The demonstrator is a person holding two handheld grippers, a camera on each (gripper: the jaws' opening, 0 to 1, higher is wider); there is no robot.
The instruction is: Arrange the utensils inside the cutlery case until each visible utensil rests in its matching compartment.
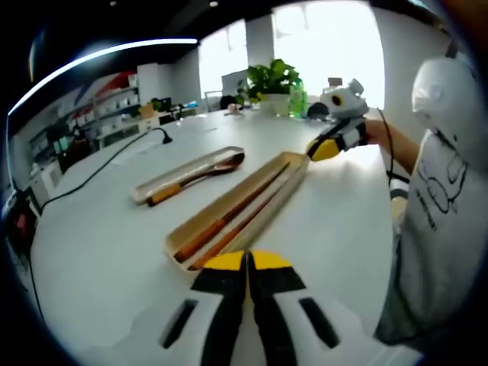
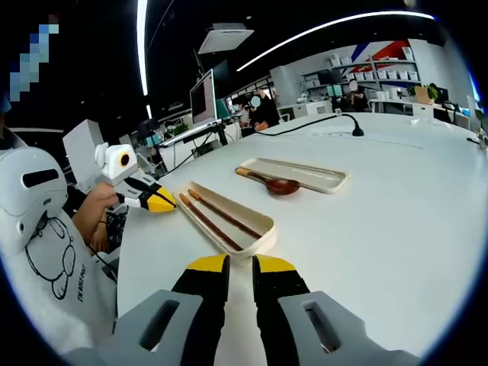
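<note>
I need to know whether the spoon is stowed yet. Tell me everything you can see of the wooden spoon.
The wooden spoon is dark reddish-brown, with a rounded bowl and a slim handle ending in a lighter orange tip. It lies flat but askew across the shallow beige tray on the white table, its handle end sticking out over the tray's rim. Neither gripper touches it.

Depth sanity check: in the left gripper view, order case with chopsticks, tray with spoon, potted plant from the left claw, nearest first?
1. Case with chopsticks: just ahead of the left claw.
2. Tray with spoon: farther, to the left.
3. Potted plant: far table edge.
</note>
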